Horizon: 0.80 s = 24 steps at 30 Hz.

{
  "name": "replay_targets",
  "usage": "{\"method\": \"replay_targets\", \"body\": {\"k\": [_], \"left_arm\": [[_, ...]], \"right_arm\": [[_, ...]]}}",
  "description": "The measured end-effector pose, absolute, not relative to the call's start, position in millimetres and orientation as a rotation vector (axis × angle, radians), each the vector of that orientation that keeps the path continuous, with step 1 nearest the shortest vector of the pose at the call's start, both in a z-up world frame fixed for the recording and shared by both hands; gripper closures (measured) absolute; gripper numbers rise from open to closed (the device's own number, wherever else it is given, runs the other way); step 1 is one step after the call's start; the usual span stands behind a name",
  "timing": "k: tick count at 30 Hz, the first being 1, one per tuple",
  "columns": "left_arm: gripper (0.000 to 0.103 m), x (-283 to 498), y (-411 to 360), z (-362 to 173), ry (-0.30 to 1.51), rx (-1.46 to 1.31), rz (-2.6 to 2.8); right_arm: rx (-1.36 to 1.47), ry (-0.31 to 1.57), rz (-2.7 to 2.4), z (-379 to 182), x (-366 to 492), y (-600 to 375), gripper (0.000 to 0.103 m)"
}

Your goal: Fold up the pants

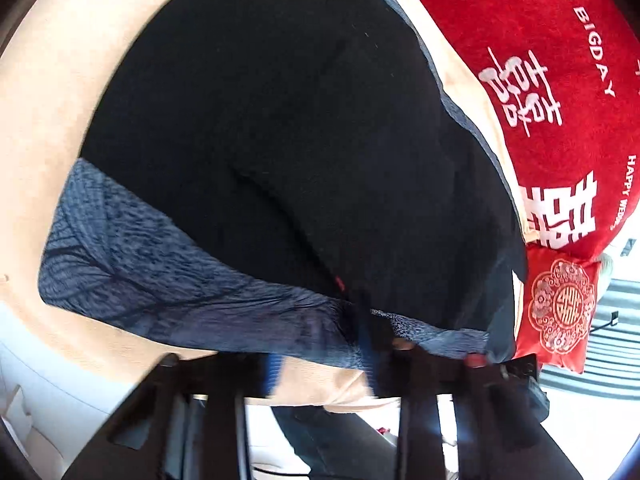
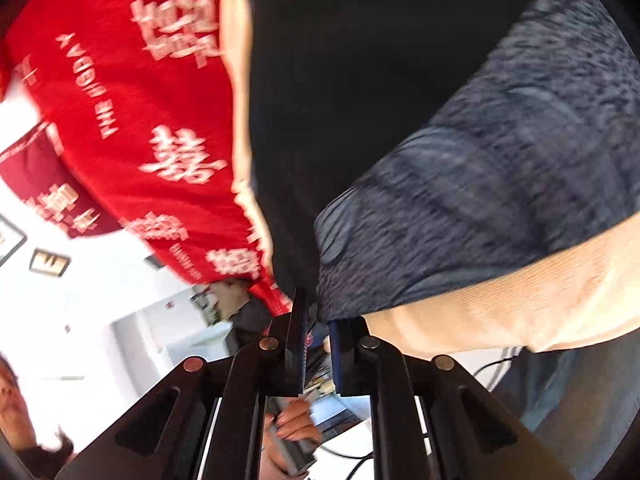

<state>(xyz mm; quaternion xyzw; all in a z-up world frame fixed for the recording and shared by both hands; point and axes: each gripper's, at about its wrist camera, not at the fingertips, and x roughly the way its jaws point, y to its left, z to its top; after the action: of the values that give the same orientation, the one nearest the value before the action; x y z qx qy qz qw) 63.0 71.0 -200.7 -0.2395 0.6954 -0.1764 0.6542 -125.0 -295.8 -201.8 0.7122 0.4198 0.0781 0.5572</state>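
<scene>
The pants (image 1: pixel 280 140) are black fleece inside with a blue-grey heathered outer side (image 1: pixel 132 264), spread over a beige surface (image 1: pixel 60 80). My left gripper (image 1: pixel 380 344) is shut on the near hem of the pants, with fabric pinched between its fingers. In the right wrist view the pants (image 2: pixel 400 80) fill the top, black next to heathered grey (image 2: pixel 520 160). My right gripper (image 2: pixel 318 320) is shut on a corner of the pants, where the cloth bunches between the narrow jaws.
A red blanket (image 1: pixel 540 60) with white characters lies on the beige surface beside the pants, also in the right wrist view (image 2: pixel 132 120). A small red patterned cushion (image 1: pixel 560 308) sits by its edge. A person's hand (image 2: pixel 292 424) and a face (image 2: pixel 12 392) show below.
</scene>
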Motion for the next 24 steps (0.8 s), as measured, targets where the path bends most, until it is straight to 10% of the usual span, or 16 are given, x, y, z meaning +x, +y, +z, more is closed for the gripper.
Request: {"method": "replay_targets", "body": {"k": [17,21,24], "left_arm": [[0.083,246.0,-15.5,-96.4,1.237,-0.367,-0.418],[0.038,292.8,-38.2,-141.0,1.267,-0.195,-0.236],[0.038,309.0,-37.9,-165.6,1.330,-0.143,-0.130]], "right_arm": [[1.182,1.199,0.397,-112.5,124.7,-403.3,0.093],[1.176,1.312,0.317,-169.9,180.1,-421.1,0.093],[1.107,1.396,0.235,-198.3,201.8,-422.7,0.089]]}}
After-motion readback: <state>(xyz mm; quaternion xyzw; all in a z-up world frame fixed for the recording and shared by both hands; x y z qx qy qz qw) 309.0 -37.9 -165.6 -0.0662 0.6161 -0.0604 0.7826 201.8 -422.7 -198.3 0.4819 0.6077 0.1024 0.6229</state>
